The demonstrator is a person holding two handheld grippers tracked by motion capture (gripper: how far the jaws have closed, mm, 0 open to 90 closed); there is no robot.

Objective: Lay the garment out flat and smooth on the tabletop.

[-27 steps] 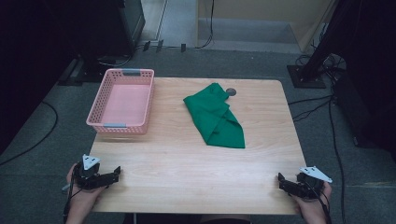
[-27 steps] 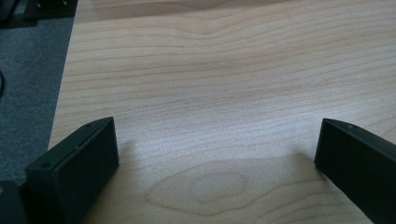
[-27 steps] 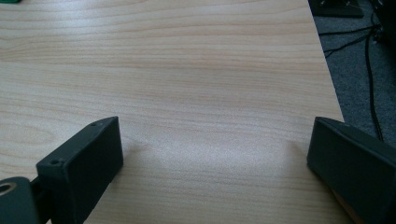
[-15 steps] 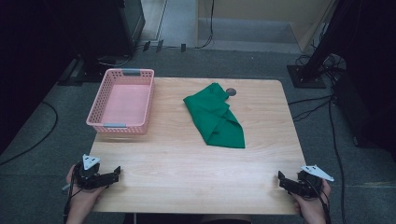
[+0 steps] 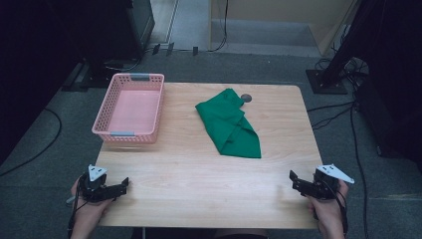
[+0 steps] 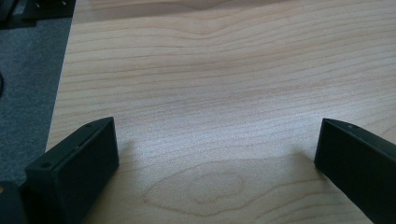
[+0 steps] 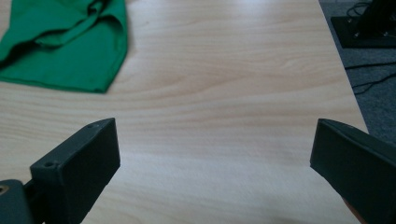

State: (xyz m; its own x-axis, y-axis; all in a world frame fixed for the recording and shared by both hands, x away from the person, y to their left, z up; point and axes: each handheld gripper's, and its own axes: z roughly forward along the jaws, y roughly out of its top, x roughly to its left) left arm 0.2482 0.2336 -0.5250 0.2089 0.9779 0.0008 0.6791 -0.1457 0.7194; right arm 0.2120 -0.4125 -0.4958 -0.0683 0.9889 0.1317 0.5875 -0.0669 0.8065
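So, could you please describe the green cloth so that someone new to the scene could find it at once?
On the wooden table, look right of the pink basket, toward the far edge. The green cloth lies there crumpled and loosely folded, the sole soft, green item, with a small dark round object at its far corner.

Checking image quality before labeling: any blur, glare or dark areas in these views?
High view: table evenly lit, surroundings dark, green cloth sharp. Left gripper view: jaws cast soft shadows on the wood, mild sheen. Right gripper view: near jaws slightly soft, cloth clear, no glare.
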